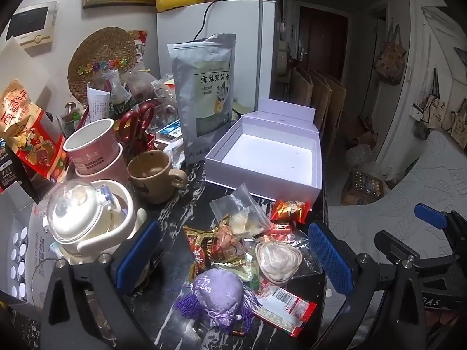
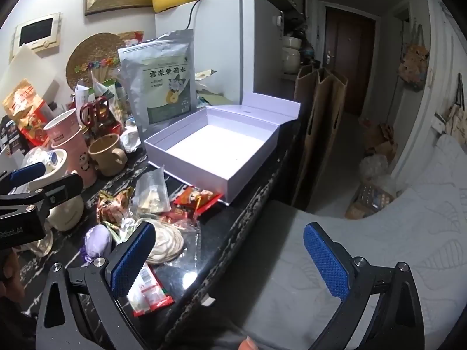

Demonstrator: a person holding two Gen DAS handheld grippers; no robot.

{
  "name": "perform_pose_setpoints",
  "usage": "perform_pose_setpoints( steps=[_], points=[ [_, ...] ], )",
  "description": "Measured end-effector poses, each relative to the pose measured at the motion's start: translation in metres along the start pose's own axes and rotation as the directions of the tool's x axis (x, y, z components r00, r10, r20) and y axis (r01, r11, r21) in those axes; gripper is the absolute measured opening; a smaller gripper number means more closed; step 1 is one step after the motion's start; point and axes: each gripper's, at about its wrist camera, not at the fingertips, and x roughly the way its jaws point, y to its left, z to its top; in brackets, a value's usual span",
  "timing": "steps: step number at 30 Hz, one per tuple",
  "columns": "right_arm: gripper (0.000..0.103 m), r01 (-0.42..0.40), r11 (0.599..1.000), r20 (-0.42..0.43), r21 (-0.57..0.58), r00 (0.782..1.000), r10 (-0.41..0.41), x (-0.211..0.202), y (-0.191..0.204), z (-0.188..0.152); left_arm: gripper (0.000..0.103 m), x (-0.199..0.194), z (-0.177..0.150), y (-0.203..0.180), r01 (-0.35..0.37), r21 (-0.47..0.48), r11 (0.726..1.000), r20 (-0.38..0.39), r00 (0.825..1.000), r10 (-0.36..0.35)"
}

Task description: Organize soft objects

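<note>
While both tongs hang wide open over the dark marble table (image 1: 181, 210), nothing is held in either one. The left gripper (image 1: 233, 259) has its blue pads spread on both sides of a pile of soft things. The purple pouch (image 1: 217, 291) with tassels lies nearest, right between the pads. Just past it lies the white twisted bun in clear wrap (image 1: 277, 258), and to its left a brown snack bag (image 1: 211, 243). A clear bag of white pieces (image 1: 243, 217) and a small red wrapper (image 1: 290, 210) lie farther off, close to the white box (image 1: 262, 180). A red and white packet (image 1: 284, 306) with a barcode lies near, on the right.

The box is open, its lid tipped back, at the far right of the table.

The right gripper (image 2: 230, 259) hangs at the table's right edge. Its left pad (image 2: 132, 262) is over the bun and packet, and its right pad is out past the edge, over a grey cover (image 2: 364, 233).

Behind the box a silver bag (image 1: 204, 93) stands up. It reads "雪梨茉莉水". A brown mug (image 1: 153, 175) and stacked pink cups (image 1: 93, 148) sit far left.
</note>
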Motion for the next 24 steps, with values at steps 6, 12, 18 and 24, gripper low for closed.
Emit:
perform_pose_setpoints(
  steps=[6,12,18,24],
  points=[
    [0.103,0.001,1.0,-0.01,0.002,1.0,-0.001,-0.0017,-0.0011,0.0005,0.103,-0.0016,0.0007,-0.0012,0.0,-0.002,1.0,0.003,1.0,0.0],
    [0.103,0.004,1.0,-0.017,0.001,1.0,-0.004,-0.0005,-0.0004,-0.0011,0.103,-0.0034,0.0017,-0.0031,-0.004,-0.001,1.0,0.006,1.0,0.004],
    [0.103,0.008,1.0,-0.015,0.0,1.0,-0.008,-0.0003,-0.0006,-0.0008,0.103,-0.0032,0.0005,-0.0034,-0.004,0.0,1.0,0.007,1.0,0.004],
    [0.103,0.011,1.0,-0.016,0.003,1.0,-0.011,-0.0008,-0.0009,0.0,0.103,-0.0034,0.0006,-0.0038,-0.002,0.0,1.0,0.007,1.0,0.002]
  ],
)
